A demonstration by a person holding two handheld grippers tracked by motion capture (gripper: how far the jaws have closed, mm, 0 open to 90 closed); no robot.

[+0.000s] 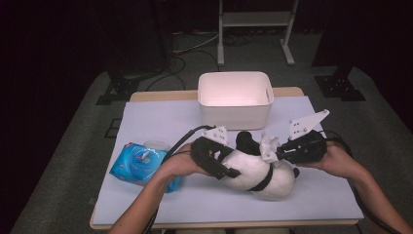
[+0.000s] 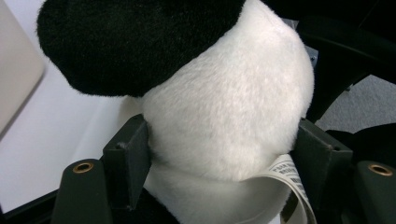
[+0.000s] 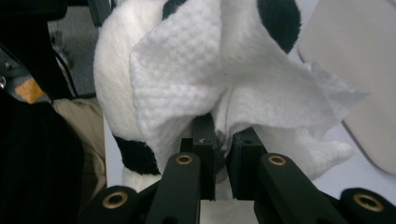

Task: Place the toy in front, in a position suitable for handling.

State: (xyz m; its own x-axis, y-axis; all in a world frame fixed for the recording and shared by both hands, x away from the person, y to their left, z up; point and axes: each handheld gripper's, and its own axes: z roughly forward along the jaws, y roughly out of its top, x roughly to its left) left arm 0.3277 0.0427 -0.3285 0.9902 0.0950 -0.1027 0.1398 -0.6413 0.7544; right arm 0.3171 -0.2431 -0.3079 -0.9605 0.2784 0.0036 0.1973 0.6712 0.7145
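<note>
A black-and-white plush panda (image 1: 260, 178) lies on the white mat near the table's front. My left gripper (image 1: 228, 168) comes in from its left. In the left gripper view the jaws (image 2: 222, 154) press on both sides of the panda's white body (image 2: 233, 102), with a fabric label (image 2: 289, 175) hanging by the right pad. My right gripper (image 1: 273, 153) is shut on a crumpled white wipe (image 1: 269, 147). In the right gripper view that gripper (image 3: 223, 140) pinches the wipe (image 3: 196, 79), which rests against the panda (image 3: 112, 70).
A white bin (image 1: 235, 114) stands open at the back middle of the mat (image 1: 160, 117). A blue pack of wipes (image 1: 139, 163) lies at the left, by the left forearm. Dark floor, cables and a stand's legs surround the table.
</note>
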